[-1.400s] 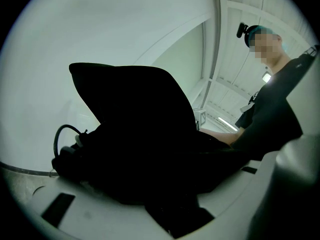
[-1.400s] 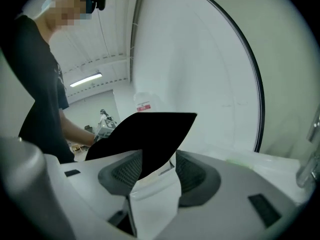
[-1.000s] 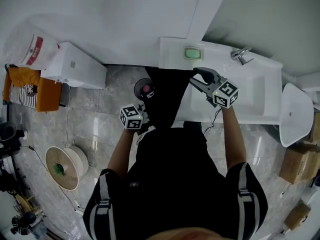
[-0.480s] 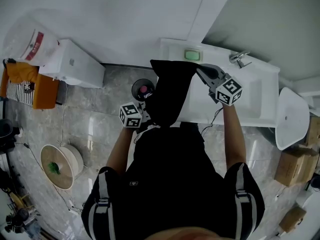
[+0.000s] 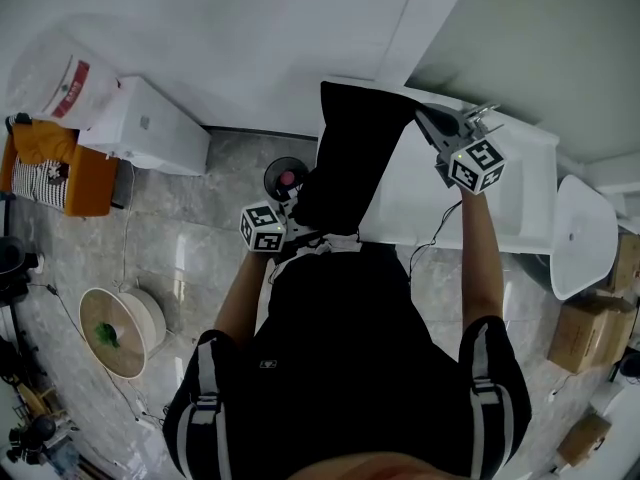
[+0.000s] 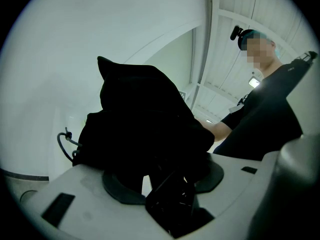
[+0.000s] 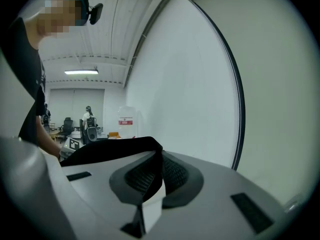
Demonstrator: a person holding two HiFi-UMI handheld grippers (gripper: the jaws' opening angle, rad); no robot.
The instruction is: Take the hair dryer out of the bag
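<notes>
A black cloth bag [image 5: 355,158] stretches from the counter's left end down to my left gripper [image 5: 303,232]. Its bulky lower end [image 6: 145,129] fills the gap between the left pads, which stand wide and press on it. A thin dark cord [image 6: 65,146] loops out at the bag's left. The hair dryer itself is hidden. My right gripper [image 5: 424,116] is up at the bag's top corner. Its jaws are shut on the bag's thin black edge [image 7: 110,149], which runs between the ribbed pads [image 7: 175,174].
A white counter [image 5: 420,203] with a sink [image 5: 520,193] and tap [image 5: 482,112] lies ahead. A white basin [image 5: 585,238] stands right, a white box [image 5: 150,133] left. A round dark thing with a pink centre [image 5: 288,179] sits beside the bag. A cable spool [image 5: 125,333] is on the floor.
The right gripper closed on the bag's top edge and lifted it up and to the right. The bag now stands taller and hides the green soap dish. The left gripper stayed put.
</notes>
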